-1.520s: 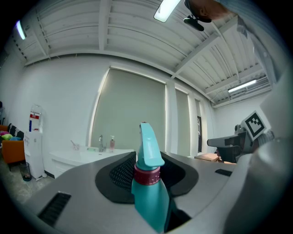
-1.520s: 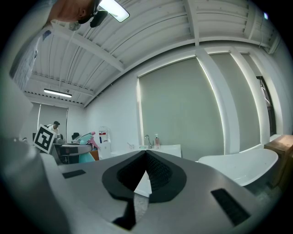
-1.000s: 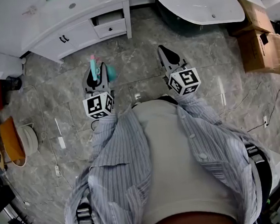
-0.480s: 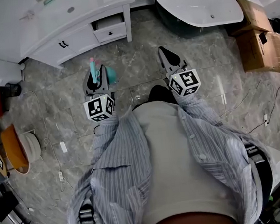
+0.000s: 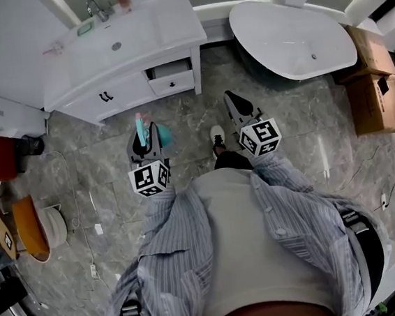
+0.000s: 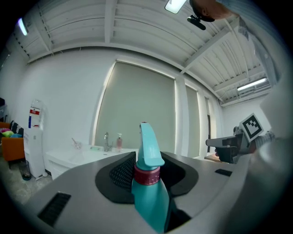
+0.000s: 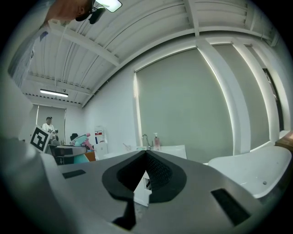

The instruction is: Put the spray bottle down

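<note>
Since the earlier frames the counter (image 5: pixel 137 48) and tub (image 5: pixel 290 39) have slid further into the head view. The faucet (image 5: pixel 96 8) now shows at the counter's back edge. Both tongs have moved closer to the counter front. A white shoe (image 5: pixel 217 136) now shows between them on the floor (image 5: pixel 299 122).

Grip is unchanged: left tongs (image 5: pixel 145 129) stay clamped on the bottle (image 5: pixel 140 127), held in the air over the floor, short of the counter. Right tongs (image 5: pixel 233 101) are clenched, with nothing in them.

The bottle (image 6: pixel 149 183) is upright, with a teal body, a dark red collar at the neck and a teal trigger head on top. The pads of the left tongs (image 6: pixel 146 160) flank the neck.
</note>
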